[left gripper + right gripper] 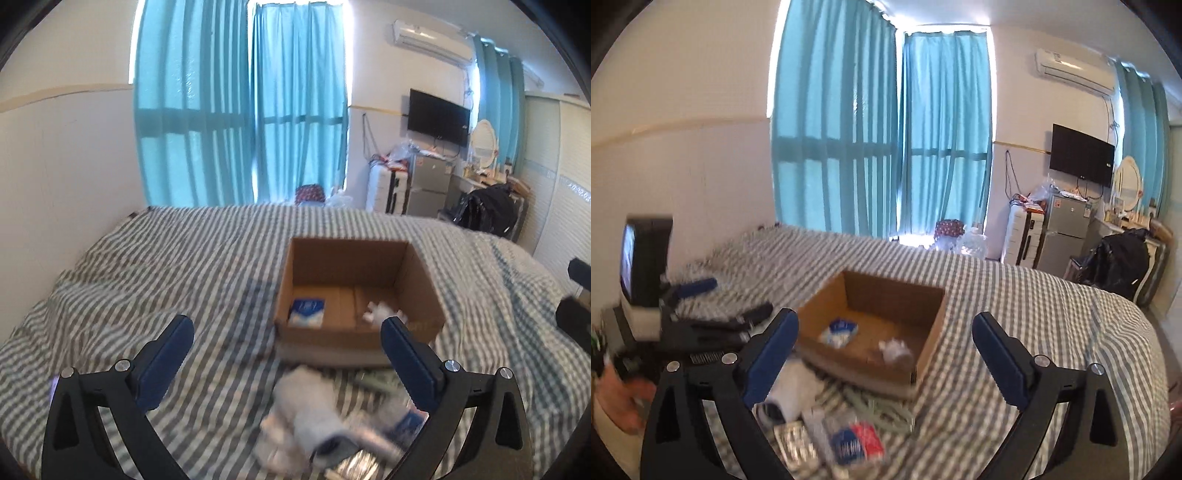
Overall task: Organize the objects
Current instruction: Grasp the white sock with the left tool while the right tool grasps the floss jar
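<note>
An open cardboard box (424,291) stands on the striped bed; it also shows in the right wrist view (931,339). Inside lie a blue-and-white packet (306,312) (840,332) and crumpled white paper (380,312) (892,349). In front of the box lies a blurred pile: a white cloth roll (306,410) (792,391), a blister pack (796,443), a red-and-blue packet (855,443) and a greenish cable (882,410). My left gripper (288,328) is open and empty above the pile. My right gripper (886,323) is open and empty, near the box. The left gripper shows in the right wrist view (731,299).
The grey-striped bedcover (166,266) fills the foreground. Teal curtains (240,110) hang behind the bed. A fridge (1063,236), a wall TV (1082,155) and a chair with a black bag (1119,258) stand at the far right.
</note>
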`<state>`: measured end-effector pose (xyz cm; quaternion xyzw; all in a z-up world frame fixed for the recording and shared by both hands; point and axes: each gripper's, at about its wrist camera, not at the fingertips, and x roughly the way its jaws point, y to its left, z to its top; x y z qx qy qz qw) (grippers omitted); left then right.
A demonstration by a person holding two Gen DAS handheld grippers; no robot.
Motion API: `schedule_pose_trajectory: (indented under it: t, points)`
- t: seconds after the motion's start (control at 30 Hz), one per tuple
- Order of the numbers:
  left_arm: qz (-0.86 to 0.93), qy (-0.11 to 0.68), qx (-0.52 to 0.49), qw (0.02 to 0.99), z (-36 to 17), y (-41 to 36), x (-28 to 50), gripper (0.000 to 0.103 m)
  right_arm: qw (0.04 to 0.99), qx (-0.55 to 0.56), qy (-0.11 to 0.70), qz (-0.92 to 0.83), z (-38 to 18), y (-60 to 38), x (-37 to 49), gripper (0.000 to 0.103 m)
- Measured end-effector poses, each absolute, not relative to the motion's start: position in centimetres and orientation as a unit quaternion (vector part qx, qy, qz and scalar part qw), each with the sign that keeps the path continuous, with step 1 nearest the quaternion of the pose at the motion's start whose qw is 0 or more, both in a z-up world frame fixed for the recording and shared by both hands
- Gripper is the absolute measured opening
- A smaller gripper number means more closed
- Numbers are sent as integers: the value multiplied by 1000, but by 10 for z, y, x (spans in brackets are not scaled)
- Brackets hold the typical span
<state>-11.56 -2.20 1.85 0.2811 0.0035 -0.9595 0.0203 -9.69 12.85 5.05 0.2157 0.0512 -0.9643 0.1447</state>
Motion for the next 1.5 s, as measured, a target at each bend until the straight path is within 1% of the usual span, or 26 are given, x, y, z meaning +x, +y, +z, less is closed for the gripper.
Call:
schedule_pose_trajectory:
  t: [0.2, 0.3, 0.47, 0.6, 0.87, 0.93, 0.97, 1.0, 1.03, 1.07, 1.1, 1.13, 1.17, 1.2, 1.23, 1.27, 1.4, 1.5]
  points:
    - [-953, -25, 299, 41, -15, -18, -81, 103, 160, 264, 48, -950, 2, 122, -80, 95]
    - [-947, -22, 318, 37, -38, -17, -75, 103, 160, 287, 56, -943, -24, 120, -83, 95]
    - [-931, -19, 364, 24, -80, -13, -86, 103, 147, 331, 68, -930, -70, 122, -100, 95]
    - [-924, -31, 380, 15, -102, -3, -96, 103, 146, 364, 62, -918, -99, 125, -122, 95]
    - [-924, -83, 374, 4, -123, 17, -115, 103, 158, 396, 54, -903, -124, 123, -147, 95]
    - [-926, -87, 367, 9, -124, 18, -118, 101, 160, 403, 53, -900, -129, 121, -151, 95]
    - [-927, -87, 365, 6, -124, 17, -119, 98, 158, 405, 52, -899, -131, 121, -152, 95]
    - [-928, -85, 364, -1, -124, 17, -120, 92, 158, 411, 51, -897, -134, 121, -154, 95]
    - [-928, -83, 362, -4, -123, 16, -120, 88, 162, 416, 44, -893, -137, 122, -156, 94]
    - [-929, -81, 362, -6, -123, 15, -121, 79, 169, 421, 33, -891, -139, 124, -158, 93]
    - [-929, -78, 362, -9, -122, 15, -122, 68, 175, 426, 20, -888, -142, 126, -159, 92]
    - [-929, -74, 364, -15, -122, 14, -122, 61, 181, 431, 11, -884, -144, 127, -161, 90]
    - [-927, -67, 367, -24, -122, 13, -122, 47, 190, 437, 5, -879, -146, 126, -161, 85]
    - [-925, -60, 374, -28, -123, 12, -123, 42, 195, 440, 4, -876, -148, 124, -160, 83]
    - [-923, -56, 379, -29, -123, 10, -123, 41, 199, 445, 6, -873, -151, 123, -160, 77]
    - [-923, -54, 379, -30, -123, 9, -123, 38, 206, 451, 11, -868, -153, 120, -158, 69]
    - [-925, -35, 378, -28, -113, 0, -118, 31, 197, 443, 42, -873, -149, 115, -148, 68]
    - [-928, -14, 371, -29, -101, -7, -111, 30, 189, 430, 45, -882, -140, 118, -138, 67]
